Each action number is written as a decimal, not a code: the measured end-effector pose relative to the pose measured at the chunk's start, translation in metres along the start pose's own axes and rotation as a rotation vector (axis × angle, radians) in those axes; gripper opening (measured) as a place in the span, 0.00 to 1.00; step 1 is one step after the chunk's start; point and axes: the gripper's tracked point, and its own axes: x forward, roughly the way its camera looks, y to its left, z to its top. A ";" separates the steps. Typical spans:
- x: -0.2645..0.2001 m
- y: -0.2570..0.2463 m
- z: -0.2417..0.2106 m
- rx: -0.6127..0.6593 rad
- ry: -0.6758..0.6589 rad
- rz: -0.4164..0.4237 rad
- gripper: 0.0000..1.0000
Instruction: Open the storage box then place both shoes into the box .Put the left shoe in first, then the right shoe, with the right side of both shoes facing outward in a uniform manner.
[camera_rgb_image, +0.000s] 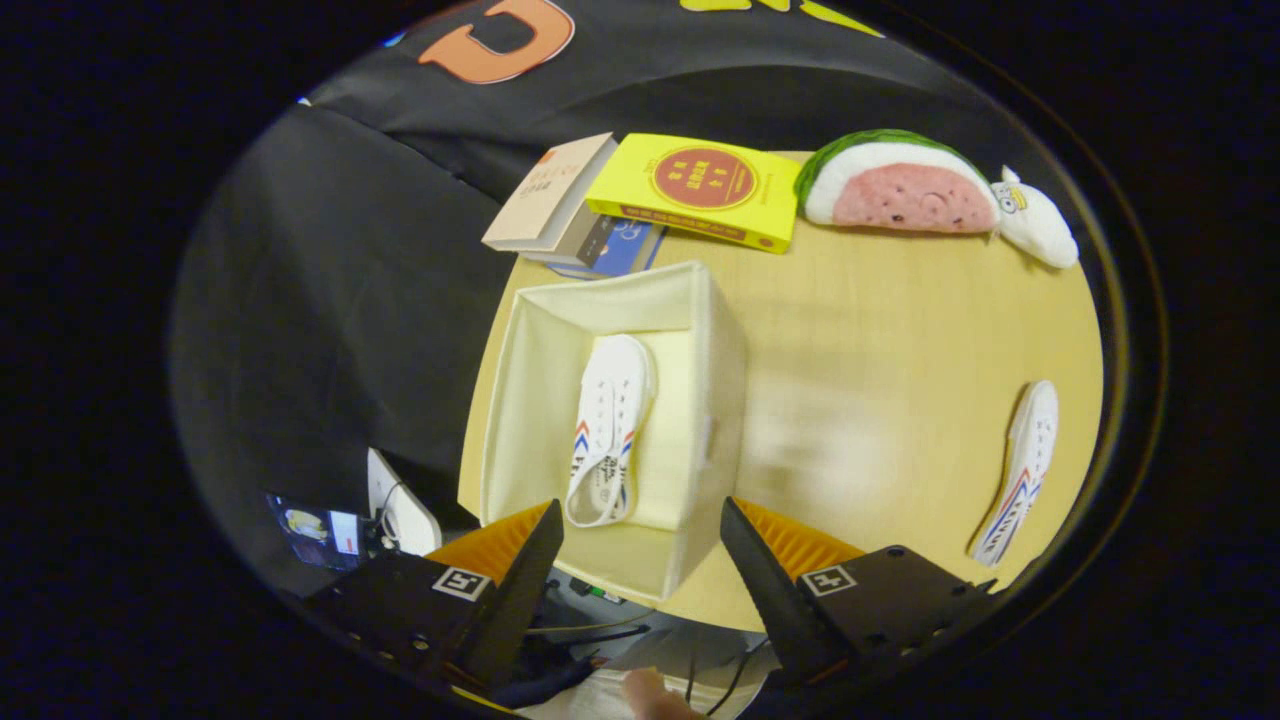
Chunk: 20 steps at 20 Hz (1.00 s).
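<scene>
An open cream fabric storage box (520, 400) stands on the wooden table, just beyond my fingers. One white sneaker (608, 430) with red and blue stripes lies inside it, its opening toward me. The second white sneaker (1020, 475) lies on its side on the table, well to the right of the box. My gripper (640, 515) hovers above the near rim of the box with its fingers wide apart and nothing between them.
Beyond the box lie a stack of books with a yellow book (700, 190) on top. A watermelon-slice plush (895, 185) and a small white plush (1035, 225) sit at the far right. The table (880, 350) has bare wood between box and second shoe. Cables lie below the near table edge.
</scene>
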 end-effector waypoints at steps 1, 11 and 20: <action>-0.008 -0.020 -0.002 -0.003 -0.008 -0.019 0.96; -0.035 -0.235 -0.034 0.174 -0.003 -0.206 0.97; -0.042 -0.388 -0.059 0.225 0.006 -0.384 0.96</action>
